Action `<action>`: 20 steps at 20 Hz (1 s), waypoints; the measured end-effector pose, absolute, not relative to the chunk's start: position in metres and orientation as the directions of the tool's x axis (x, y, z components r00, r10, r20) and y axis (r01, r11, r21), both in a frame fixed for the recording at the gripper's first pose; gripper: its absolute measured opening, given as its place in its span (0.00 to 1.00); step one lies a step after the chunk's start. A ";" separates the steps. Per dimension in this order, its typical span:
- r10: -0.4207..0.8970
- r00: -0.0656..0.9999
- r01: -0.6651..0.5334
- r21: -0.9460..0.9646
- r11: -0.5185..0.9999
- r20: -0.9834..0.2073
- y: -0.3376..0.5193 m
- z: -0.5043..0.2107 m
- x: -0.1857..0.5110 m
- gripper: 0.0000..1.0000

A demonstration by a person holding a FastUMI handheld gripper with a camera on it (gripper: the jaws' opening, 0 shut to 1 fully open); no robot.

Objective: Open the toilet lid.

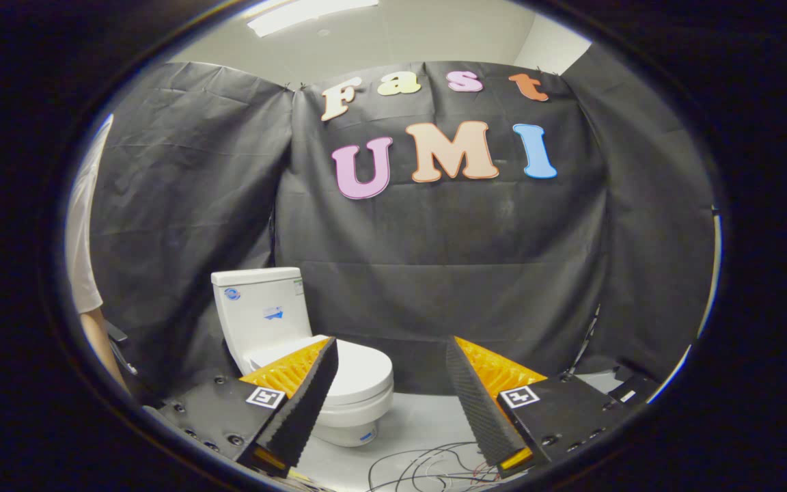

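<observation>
Gripper (390, 352) held wide open and empty, well short of the toilet (298, 342).

Its two fingers stand far apart with nothing between them but bare pale floor (421, 417). The white toilet sits beyond the left finger, which covers part of its bowl; the lid (359, 372) lies flat and closed on the seat, with the tank (260, 311) upright behind it against the black cloth wall (468, 273). Loose dark cables (427, 465) lie tangled on the floor between the fingers. A person's sleeve (83, 232) shows far off to the left.
</observation>
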State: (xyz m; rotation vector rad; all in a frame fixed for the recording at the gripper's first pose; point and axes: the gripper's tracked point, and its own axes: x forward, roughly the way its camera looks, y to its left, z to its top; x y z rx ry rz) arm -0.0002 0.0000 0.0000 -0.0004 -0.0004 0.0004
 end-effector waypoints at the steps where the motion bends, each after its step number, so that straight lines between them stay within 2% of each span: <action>1: 0.000 1.000 0.000 0.000 1.000 0.000 0.000 -0.001 0.000 0.98; 15: -0.001 1.000 0.001 -0.001 1.000 0.000 0.000 -0.001 0.000 0.98; 20: -0.007 1.000 0.007 -0.001 1.000 0.001 0.001 0.000 -0.001 0.90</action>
